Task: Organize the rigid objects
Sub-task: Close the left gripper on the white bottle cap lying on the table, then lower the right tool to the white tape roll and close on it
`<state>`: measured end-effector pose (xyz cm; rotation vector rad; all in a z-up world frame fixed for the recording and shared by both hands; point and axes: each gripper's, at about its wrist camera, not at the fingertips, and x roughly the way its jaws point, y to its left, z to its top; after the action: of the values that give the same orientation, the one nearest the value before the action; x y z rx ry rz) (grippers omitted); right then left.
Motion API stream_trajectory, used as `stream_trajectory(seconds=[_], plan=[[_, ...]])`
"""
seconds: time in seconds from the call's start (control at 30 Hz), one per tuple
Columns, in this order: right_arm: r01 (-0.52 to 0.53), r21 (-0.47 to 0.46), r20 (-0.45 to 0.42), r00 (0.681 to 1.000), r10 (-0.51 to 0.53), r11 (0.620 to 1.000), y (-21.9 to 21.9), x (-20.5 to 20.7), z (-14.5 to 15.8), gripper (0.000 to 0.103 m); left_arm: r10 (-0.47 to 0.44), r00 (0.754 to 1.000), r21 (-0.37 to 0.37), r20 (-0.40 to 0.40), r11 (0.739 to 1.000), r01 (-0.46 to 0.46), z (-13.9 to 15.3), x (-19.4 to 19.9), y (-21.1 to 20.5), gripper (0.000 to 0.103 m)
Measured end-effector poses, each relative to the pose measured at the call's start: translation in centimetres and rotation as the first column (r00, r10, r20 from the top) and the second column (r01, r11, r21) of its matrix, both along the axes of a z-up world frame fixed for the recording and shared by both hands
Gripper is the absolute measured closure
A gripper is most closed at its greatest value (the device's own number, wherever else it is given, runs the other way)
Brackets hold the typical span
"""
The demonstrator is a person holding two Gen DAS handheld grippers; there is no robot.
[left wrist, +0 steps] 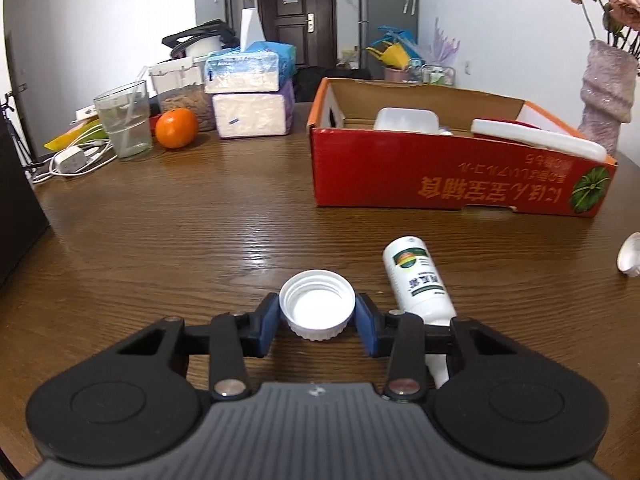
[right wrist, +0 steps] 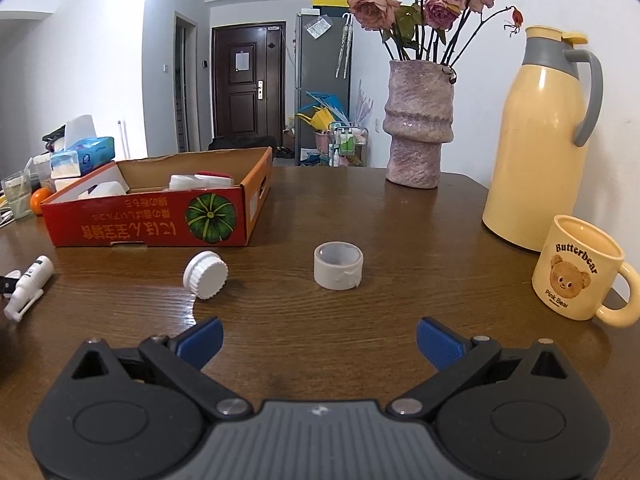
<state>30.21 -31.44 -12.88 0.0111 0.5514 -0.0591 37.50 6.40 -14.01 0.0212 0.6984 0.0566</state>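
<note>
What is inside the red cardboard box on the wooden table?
The red cardboard box holds several white plastic containers and a flat white piece with a red part. Its front wall hides the box floor and the lower parts of these things, so their number is unclear.

Each gripper, the left gripper [left wrist: 317,317] and the right gripper [right wrist: 319,341], is built of black linkage arms with silver rivets, blue ribbed pads [right wrist: 440,344] and a grey ridged body.
</note>
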Motion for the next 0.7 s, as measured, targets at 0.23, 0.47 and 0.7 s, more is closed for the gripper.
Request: stream_trajectory(seconds=[0.23,0.47,0.7], plan=[[-0.052,-0.006,-0.023,0.998,0.052,0.999,1.9,1.8,-0.6,0.000,0.011,0.999,-0.018,0.041,1.000,-0.010,0.6,-0.6,0.4,0.061],[-0.045,-0.003,-0.021,0.999,0.045,0.999,2.7,4.1,-0.8,0.000,0.047,0.997,-0.034,0.064,0.998,-0.045,1.0,-1.0,1.4,0.061],[0.041,-0.005,-0.009,0.999,-0.041,0.999,1.2,6.8,-1.0,0.000,0.061,0.995,-0.039,0.076,0.998,-0.059,1.2,-1.1,1.7,0.061]])
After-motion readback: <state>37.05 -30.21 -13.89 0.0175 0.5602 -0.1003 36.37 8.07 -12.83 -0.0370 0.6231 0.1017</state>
